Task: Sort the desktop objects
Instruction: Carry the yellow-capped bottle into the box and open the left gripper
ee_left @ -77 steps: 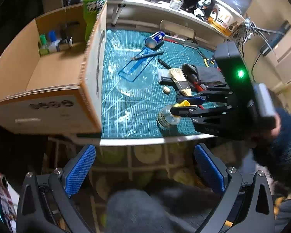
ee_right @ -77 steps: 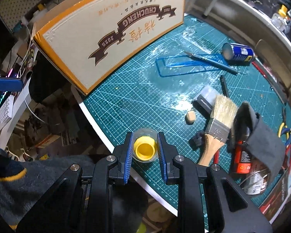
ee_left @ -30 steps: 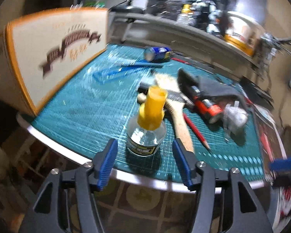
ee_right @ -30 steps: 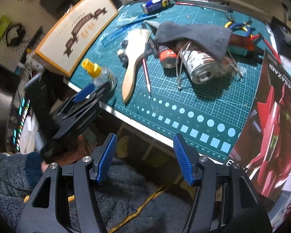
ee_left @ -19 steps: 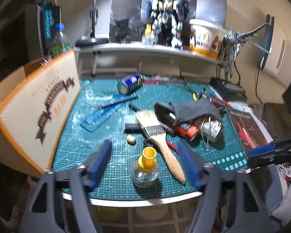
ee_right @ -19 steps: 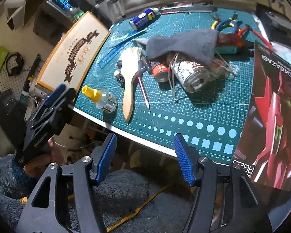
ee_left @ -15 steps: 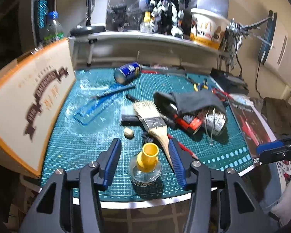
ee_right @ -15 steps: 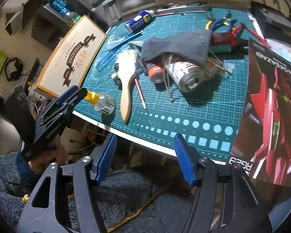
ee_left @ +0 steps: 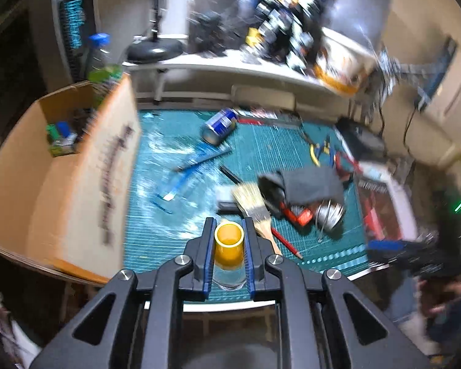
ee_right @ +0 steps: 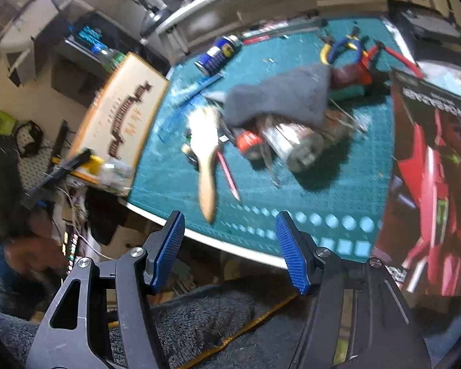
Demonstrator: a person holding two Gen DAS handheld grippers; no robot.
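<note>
A small clear bottle with a yellow cap [ee_left: 229, 243] sits between the blue pads of my left gripper [ee_left: 228, 230]. The jaws are closing and the pads press on the cap. The bottle hangs above the front edge of the green cutting mat [ee_left: 261, 153]. The right wrist view shows that same bottle [ee_right: 113, 172], blurred, held by the left gripper [ee_right: 67, 166] beside the cardboard box [ee_right: 126, 113]. The open box [ee_left: 61, 169] stands at the mat's left, with small bottles [ee_left: 61, 138] in its far corner. My right gripper [ee_right: 230, 246] is open and holds nothing, in front of the desk edge over a lap.
On the mat lie a paint brush [ee_left: 255, 209], a blue can [ee_left: 219, 126], a blue ruler [ee_left: 187, 175], a grey cloth [ee_left: 310, 184] over cans, a red pencil [ee_right: 227, 175] and pliers [ee_right: 341, 49]. A red magazine [ee_right: 430, 169] covers the right side. A cluttered shelf runs along the back.
The left jaws have closed on the bottle's yellow cap and lifted it off the mat, up and toward the box. The right gripper stays open and has barely shifted.
</note>
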